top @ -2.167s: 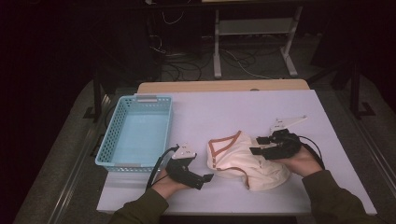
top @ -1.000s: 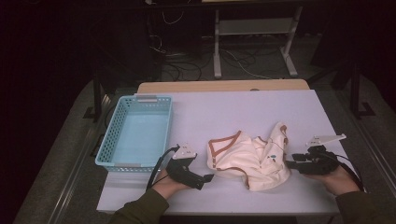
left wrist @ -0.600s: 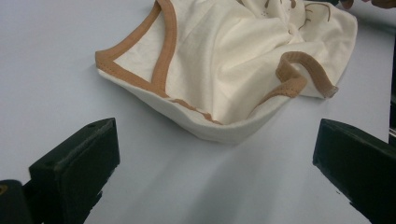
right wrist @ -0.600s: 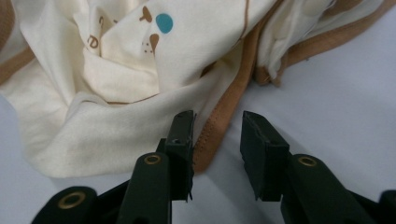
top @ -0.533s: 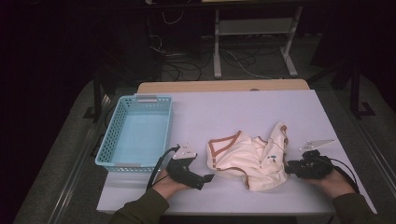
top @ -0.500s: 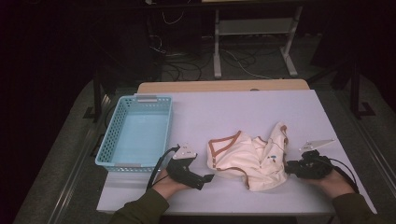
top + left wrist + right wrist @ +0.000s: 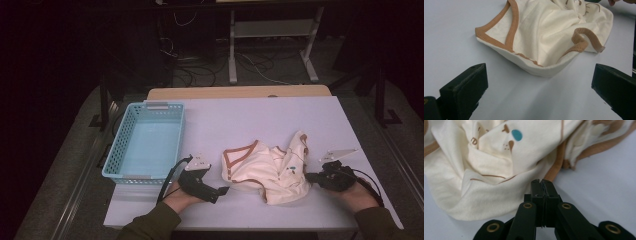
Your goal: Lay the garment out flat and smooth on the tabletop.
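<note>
While the cream garment point(image 7: 270, 170) lies crumpled on the bench point(image 7: 260, 115) between my hands, my left tongs point(image 7: 536, 95) gape wide just short of its hem; my right tongs point(image 7: 541, 186) have just clenched at its edge, whether pinching cloth I cannot tell. A blue basket point(image 7: 147, 142) sits left, clear of everything.

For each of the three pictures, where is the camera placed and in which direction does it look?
High view: above the person's side, looking forward and down at the table, basket and garment; forearms, both hands.
Left gripper view: on the left gripper, facing the garment's trimmed edge; its open black fingers.
Right gripper view: on the right gripper, facing the garment; fingers together.
Shared: all show the garment.
</note>
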A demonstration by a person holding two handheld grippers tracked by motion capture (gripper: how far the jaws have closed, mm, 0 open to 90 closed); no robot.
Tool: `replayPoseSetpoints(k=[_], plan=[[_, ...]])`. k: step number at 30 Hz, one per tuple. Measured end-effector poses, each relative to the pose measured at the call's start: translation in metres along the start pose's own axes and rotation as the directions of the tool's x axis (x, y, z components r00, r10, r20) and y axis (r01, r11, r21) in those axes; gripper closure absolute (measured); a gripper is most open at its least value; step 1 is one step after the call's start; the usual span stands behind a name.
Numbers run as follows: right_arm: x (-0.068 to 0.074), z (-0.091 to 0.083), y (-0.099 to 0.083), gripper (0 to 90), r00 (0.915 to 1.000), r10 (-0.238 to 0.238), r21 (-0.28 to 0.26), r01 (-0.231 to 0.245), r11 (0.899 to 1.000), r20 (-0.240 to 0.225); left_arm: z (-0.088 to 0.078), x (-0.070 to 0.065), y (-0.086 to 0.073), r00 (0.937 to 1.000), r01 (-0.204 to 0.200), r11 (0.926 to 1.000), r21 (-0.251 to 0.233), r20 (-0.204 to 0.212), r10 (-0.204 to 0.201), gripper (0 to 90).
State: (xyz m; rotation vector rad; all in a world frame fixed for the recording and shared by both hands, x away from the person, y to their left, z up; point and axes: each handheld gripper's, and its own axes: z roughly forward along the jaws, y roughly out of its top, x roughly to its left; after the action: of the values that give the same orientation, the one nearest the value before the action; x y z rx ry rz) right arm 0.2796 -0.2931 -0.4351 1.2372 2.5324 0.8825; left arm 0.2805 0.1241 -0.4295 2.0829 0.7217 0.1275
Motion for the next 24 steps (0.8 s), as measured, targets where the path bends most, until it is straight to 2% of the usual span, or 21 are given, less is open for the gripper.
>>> replayPoseSetpoints(k=[15, 24], plan=[[-0.03, -0.011, 0.009, 87.5, 0.9938, 0.03, -0.037, -0.026, 0.999, 0.107, 0.002, -0.001, 0.0, 1.0, 0.004, 1.0, 0.003, 0.002, -0.004, 0.0], [-0.048, -0.011, 0.019, 87.5, 0.9876, 0.057, -0.055, -0.049, 0.997, 0.146, 0.003, -0.001, -0.001, 1.0, 0.003, 1.0, 0.006, 0.004, -0.003, 0.0]])
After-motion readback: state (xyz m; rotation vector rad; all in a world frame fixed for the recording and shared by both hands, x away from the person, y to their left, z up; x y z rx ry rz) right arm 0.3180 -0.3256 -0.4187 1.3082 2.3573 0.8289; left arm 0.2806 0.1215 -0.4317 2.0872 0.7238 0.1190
